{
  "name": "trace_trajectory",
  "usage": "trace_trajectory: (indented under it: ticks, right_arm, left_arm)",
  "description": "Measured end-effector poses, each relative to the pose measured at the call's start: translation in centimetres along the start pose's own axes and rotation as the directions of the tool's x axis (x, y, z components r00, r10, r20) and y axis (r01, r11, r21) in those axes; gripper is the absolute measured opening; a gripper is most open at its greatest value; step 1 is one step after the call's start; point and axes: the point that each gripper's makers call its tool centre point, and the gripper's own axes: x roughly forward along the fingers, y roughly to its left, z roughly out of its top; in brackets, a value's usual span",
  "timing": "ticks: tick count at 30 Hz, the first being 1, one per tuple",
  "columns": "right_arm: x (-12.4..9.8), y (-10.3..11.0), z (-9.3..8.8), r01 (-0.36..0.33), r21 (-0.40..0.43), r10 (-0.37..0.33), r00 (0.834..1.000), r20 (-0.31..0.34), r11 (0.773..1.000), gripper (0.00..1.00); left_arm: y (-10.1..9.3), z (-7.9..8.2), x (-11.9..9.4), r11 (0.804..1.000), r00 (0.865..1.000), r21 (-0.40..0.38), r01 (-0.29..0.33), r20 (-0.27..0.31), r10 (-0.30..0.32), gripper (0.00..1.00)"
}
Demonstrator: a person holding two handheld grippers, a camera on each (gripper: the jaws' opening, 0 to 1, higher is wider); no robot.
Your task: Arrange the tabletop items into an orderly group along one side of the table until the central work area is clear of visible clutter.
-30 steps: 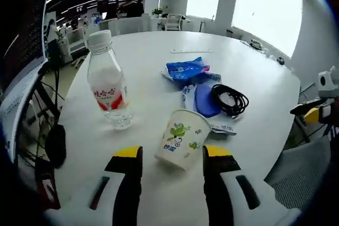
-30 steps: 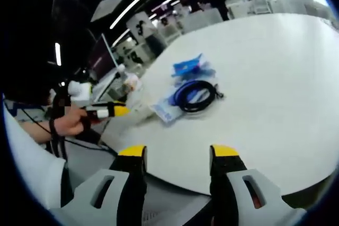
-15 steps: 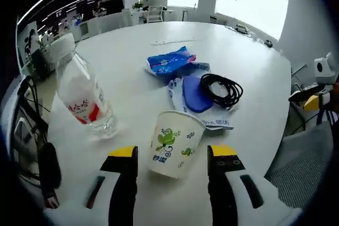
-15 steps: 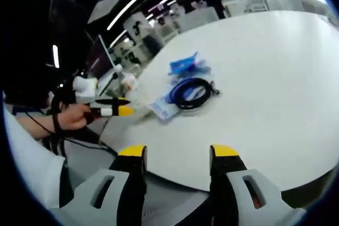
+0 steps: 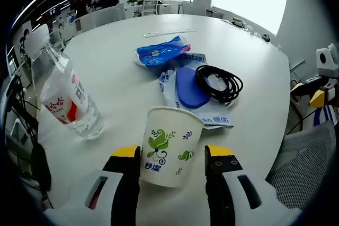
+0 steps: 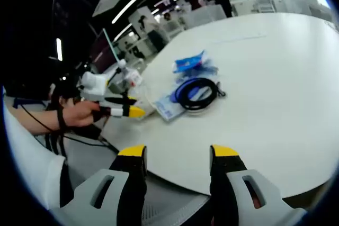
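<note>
On a round white table (image 5: 122,67) in a bright office, left fingers straddle a paper cup (image 5: 168,145); right fingers wide.

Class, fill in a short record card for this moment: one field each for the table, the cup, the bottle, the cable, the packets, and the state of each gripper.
table: white, round table
cup: paper cup with green leaf print, upright, between the left gripper jaws
bottle: water bottle, white cap, red label, left of the cup
cable: black cable, coiled, lying on the packets
packets: blue packets and a blue pouch beyond the cup
left gripper: open around the cup
right gripper: open, holding nothing, at the table edge
</note>
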Motion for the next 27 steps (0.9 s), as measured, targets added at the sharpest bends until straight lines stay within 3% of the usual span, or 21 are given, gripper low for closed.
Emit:
trace_trajectory:
  ticks: [17, 27]
  right_arm:
    - [0.4, 0.2, -0.6, -0.010, 0.003, 0.010, 1.000, -0.011, 1.000, 0.45]
    - [1.9, 1.3, -0.4, -0.052, -0.032, 0.050, 0.998, -0.042, 0.998, 0.46]
  left_arm:
    - [0.6, -0.7, -1.4, 0.998, 1.000, -0.058, -0.014, 0.020, 0.015, 0.39]
    - [0.7, -1.0, -4.2, 0.994, 0.996, -0.110, -0.026, 0.084, 0.035, 0.39]
